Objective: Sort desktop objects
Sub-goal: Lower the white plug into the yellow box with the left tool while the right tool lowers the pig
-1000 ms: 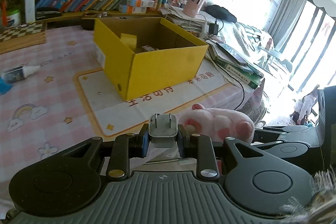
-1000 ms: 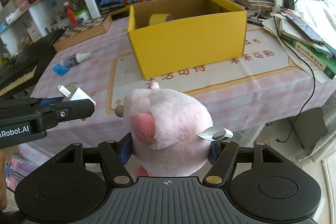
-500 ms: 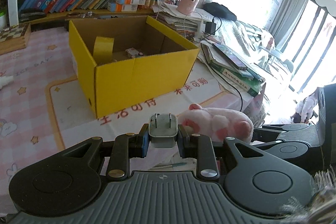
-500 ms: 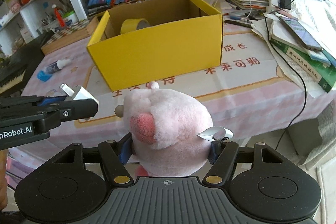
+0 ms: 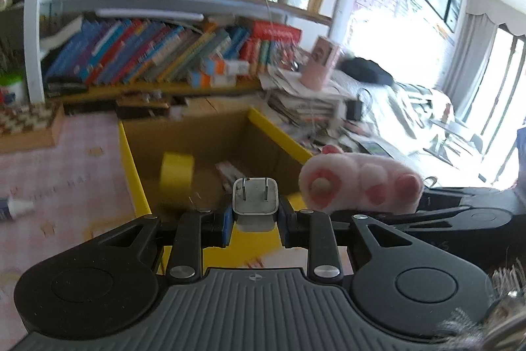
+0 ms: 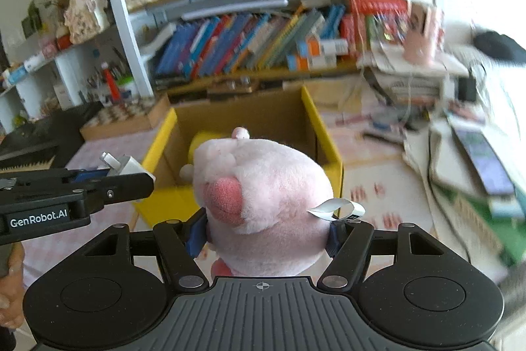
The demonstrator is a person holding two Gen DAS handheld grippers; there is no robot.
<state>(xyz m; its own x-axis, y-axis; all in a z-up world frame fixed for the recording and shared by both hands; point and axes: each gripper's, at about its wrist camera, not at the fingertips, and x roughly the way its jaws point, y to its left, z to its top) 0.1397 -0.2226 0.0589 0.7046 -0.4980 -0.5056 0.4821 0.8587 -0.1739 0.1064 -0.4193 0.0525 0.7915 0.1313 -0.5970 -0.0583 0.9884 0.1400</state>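
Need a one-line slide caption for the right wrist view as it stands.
Right gripper clamps a pink plush toy before the open yellow box; left gripper alongside holds a white plug adapter.

Both tongs (image 5: 254, 214) (image 6: 268, 232) clamped, side by side

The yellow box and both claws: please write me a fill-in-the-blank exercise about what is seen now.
1. The left claw is shut on a white ____ with two metal prongs.
2. The right claw holds a pink ____ toy.
3. Inside the yellow box stands a roll of ____ tape.
4. Left of the box, a small bottle lies on the ____ tablecloth.

Missing words: plug; plush; yellow; pink
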